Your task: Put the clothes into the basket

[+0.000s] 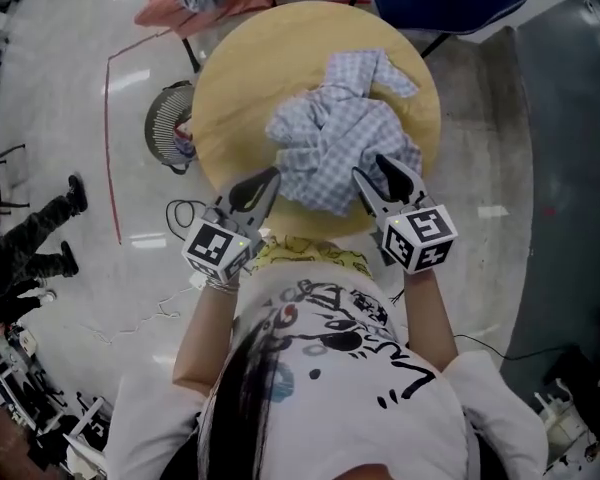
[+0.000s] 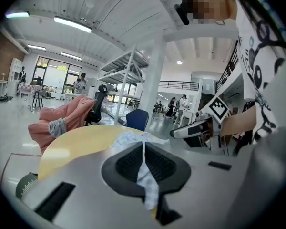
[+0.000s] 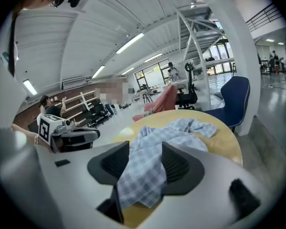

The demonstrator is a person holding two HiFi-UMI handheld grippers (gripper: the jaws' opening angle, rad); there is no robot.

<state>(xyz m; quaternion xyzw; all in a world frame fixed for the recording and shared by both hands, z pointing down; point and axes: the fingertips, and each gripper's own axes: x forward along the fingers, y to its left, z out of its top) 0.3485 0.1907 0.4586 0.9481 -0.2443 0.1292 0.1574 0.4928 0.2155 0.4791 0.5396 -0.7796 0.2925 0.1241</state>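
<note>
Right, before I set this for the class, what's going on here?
A person works two handheld grippers on a checked shirt heaped on the round table. The left gripper is pinched shut on a fold; the right gripper stands open with cloth between its jaws. The basket sits on the floor.

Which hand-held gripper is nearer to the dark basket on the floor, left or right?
Left. The left hand-held gripper grips the checked shirt on the side toward the basket; the right hand-held gripper is on the far side.
</note>
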